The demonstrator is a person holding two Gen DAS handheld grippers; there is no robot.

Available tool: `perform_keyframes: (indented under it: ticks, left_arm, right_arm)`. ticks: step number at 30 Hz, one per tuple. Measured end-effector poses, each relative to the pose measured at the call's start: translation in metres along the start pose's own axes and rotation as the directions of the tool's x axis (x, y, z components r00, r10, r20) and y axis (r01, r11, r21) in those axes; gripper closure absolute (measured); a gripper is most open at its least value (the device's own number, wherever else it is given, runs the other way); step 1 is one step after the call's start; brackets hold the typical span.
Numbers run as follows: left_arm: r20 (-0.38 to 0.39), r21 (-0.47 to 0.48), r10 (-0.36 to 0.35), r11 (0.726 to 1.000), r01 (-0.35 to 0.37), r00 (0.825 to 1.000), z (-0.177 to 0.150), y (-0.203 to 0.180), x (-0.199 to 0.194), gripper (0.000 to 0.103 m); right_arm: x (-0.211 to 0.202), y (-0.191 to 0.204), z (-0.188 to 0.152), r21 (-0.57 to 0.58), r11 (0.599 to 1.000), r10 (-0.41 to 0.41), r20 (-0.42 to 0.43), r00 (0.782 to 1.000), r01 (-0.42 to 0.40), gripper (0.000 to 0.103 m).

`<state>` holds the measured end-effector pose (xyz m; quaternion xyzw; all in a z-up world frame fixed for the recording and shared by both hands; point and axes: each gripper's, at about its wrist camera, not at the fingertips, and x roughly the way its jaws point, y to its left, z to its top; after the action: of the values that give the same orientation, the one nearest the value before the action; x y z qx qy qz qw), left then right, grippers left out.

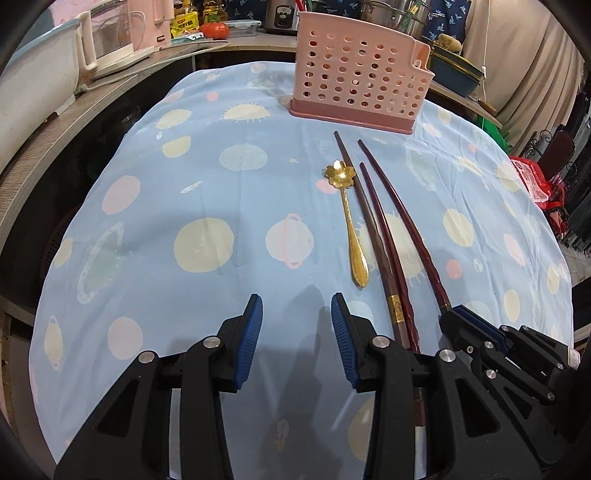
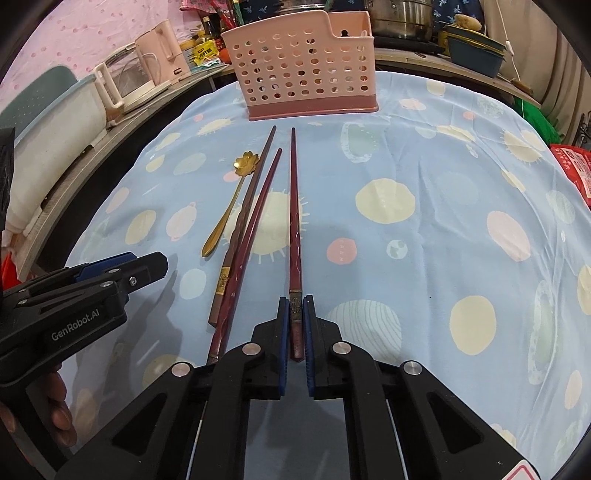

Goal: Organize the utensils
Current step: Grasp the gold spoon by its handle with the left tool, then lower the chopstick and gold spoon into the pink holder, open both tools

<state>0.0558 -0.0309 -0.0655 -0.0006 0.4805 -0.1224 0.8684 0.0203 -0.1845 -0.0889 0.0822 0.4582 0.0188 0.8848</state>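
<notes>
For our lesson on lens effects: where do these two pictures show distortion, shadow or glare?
Left wrist view: the counter edge bows, corners go black, and the left hand-held gripper throws a soft shadow on the tablecloth. Right wrist view: the same bowing, with glare on a steel pot.

Your left tool point(image 1: 296, 301) hovers low with its jaws spread wide; your right tool point(image 2: 296, 301) sits beside it, jaws nearly closed.

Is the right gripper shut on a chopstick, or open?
Shut on it. The right gripper has both blue pads pressed against the thick end of the rightmost chopstick, no gap showing.
</notes>
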Motion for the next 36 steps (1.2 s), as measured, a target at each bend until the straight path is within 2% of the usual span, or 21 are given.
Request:
perform_keyframes:
  ticks: [5, 13, 18, 22, 23, 25, 36]
  left_arm:
    - [0.006, 0.0, -0.016, 1.0, 0.016, 1.0, 0.003, -0.005, -0.001, 0.062]
    - [-0.009, -0.008, -0.075, 0.997, 0.075, 0.997, 0.015, -0.018, 0.014, 0.062]
    - [-0.028, -0.005, -0.078, 0.997, 0.078, 0.997, 0.02, -0.025, 0.028, 0.064]
    - [-0.015, 0.005, -0.071, 0.997, 0.071, 0.997, 0.019, -0.023, 0.031, 0.074]
    - [-0.013, 0.008, -0.071, 0.997, 0.071, 0.997, 0.019, -0.023, 0.031, 0.084]
    - [-0.014, 0.013, -0.082, 0.997, 0.082, 0.997, 0.018, -0.021, 0.031, 0.092]
    - [0.007, -0.015, -0.104, 0.994, 0.104, 0.995, 0.022, -0.005, 0.012, 0.093]
  right_arm:
    - [-0.003, -0.007, -0.001, 0.026, 1.0, 0.002, 0.004, 1.0, -0.003, 0.096]
    - [-0.002, -0.01, -0.002, 0.042, 0.999, 0.013, 0.003, 1.0, -0.013, 0.096]
    - [-0.002, -0.012, -0.002, 0.049, 0.999, 0.022, 0.002, 1.0, -0.022, 0.096]
    - [-0.002, -0.012, -0.002, 0.051, 0.998, 0.024, 0.002, 1.0, -0.024, 0.096]
    - [-0.002, -0.012, -0.002, 0.052, 0.998, 0.024, 0.003, 1.0, -0.024, 0.096]
    - [-0.002, -0.012, -0.001, 0.052, 0.998, 0.024, 0.003, 1.0, -0.024, 0.096]
    - [-0.011, -0.014, 0.003, 0.062, 0.998, 0.027, 0.027, 0.999, -0.028, 0.096]
